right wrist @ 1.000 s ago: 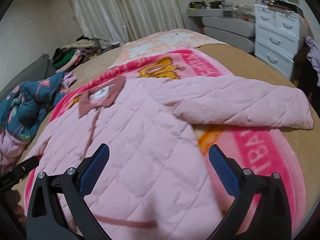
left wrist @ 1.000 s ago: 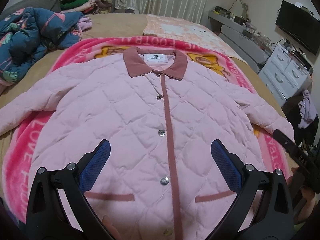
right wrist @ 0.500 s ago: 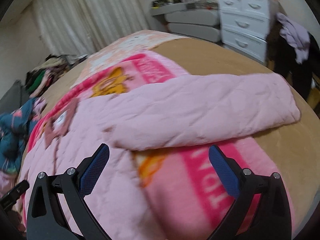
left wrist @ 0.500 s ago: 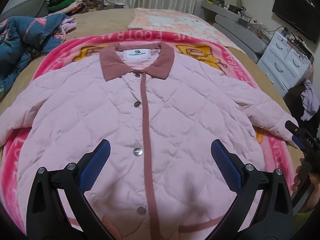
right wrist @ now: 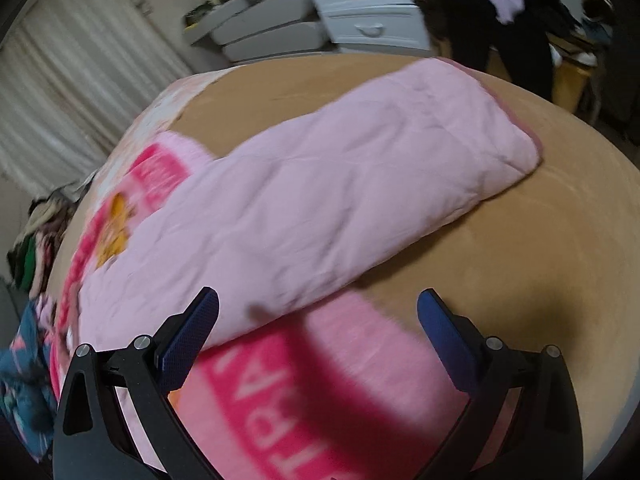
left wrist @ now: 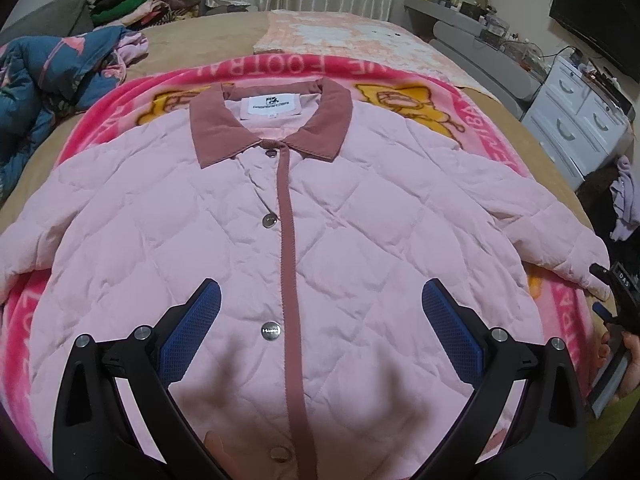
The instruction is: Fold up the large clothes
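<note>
Jacket point(left wrist: 328, 240) lies buttoned, face up on the blanket point(left wrist: 132, 92); both claws gape empty. Bring your right claw point(right wrist: 318, 320) onto the sleeve point(right wrist: 320, 200) cuff end, clamp, fold inward.

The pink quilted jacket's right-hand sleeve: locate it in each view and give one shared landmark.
Left wrist: the pink quilted sleeve runs to the right edge, its cuff near the other tongs.
Right wrist: the sleeve lies diagonally across the centre, cuff upper right.
Shared landmark: the white chest of drawers.
</note>
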A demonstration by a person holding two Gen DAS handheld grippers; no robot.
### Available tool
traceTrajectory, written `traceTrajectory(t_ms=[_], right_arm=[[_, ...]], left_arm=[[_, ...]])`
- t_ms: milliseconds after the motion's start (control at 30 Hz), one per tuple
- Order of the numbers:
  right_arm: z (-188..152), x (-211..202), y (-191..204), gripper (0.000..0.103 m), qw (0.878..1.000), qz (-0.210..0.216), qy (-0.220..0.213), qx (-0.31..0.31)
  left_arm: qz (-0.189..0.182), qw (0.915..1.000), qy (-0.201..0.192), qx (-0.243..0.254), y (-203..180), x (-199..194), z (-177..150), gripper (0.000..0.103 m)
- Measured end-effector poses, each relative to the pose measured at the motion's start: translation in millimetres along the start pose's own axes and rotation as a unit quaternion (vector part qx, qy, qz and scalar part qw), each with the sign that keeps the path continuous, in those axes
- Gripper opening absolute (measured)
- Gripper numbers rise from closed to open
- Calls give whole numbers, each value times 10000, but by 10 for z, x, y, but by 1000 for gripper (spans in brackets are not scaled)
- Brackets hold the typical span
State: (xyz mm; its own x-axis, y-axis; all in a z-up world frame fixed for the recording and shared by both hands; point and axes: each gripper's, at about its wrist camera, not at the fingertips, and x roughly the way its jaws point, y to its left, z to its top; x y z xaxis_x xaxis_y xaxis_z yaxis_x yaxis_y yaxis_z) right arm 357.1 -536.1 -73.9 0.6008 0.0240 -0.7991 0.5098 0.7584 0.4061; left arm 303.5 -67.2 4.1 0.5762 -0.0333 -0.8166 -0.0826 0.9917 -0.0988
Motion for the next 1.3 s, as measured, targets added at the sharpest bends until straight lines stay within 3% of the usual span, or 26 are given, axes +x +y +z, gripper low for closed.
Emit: traceTrajectory(t_ms=[133,400,433,467,500,700,867,1100,1300], right_arm=[[166,161,-285,99,9988,-61,-7,494],[621,373,-716,96,9859,547,-294,1553],[660,369,-698,80,9867,541,-366,1489],[691,351,-681,54,9879,505,-441,1397],[734,338,-636,36,9883,675,-515,1265],[867,-35,-144,20,9897,886,-1068,353],[967,-389,426,19,9811,1226,-1435,-424],[877,-922,1276,17,9509,2198,-1714,-1344],[758,-1244,1923,17,9268,2734,-1782,-1861]], left_arm=[[124,9999,31,-20,65,44,36,94],[198,9994,29,-291,254,33,97,94],[201,9993,17,-310,283,22,104,94],[200,9992,3,-345,327,10,116,94],[230,9989,-24,-407,384,-13,129,94],[392,9981,-96,-468,562,-118,193,94],[517,9979,-150,-373,660,-240,274,94],[635,9956,-457,-508,885,-502,442,94],[610,9916,-687,-912,1182,-713,495,94]])
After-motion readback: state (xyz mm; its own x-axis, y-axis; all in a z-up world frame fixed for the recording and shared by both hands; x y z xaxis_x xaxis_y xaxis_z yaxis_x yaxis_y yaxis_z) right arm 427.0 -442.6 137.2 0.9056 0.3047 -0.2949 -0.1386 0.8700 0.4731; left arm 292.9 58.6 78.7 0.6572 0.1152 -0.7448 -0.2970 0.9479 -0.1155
